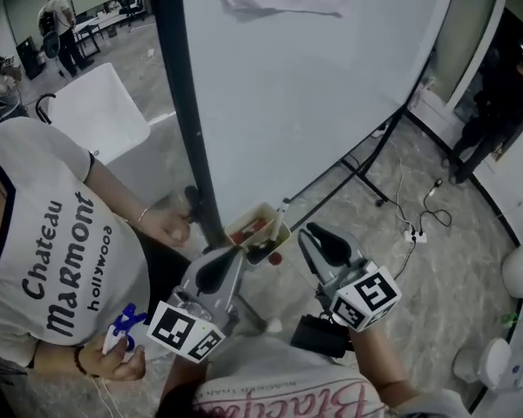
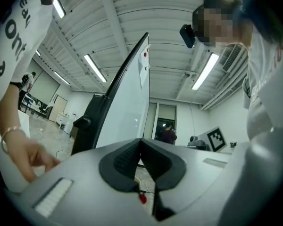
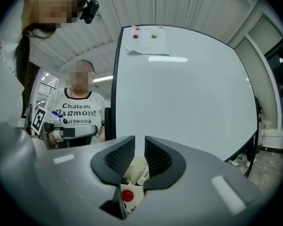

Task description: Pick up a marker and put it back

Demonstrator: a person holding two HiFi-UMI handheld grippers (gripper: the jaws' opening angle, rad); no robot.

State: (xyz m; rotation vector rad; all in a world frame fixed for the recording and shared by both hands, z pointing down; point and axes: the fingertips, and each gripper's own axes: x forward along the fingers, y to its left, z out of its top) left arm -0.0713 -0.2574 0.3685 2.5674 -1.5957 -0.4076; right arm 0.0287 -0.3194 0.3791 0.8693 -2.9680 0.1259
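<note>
Mid-frame, the empty right gripper (image 3: pixel 139 145), jaws narrowly apart, is pointing at the marker box (image 1: pixel 260 230); the left gripper (image 2: pixel 140 145) is closed, and no marker is lifted yet.

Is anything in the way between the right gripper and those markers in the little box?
Nothing visible does. The right gripper points straight at the box, and the markers show through the gap between its jaws.
</note>
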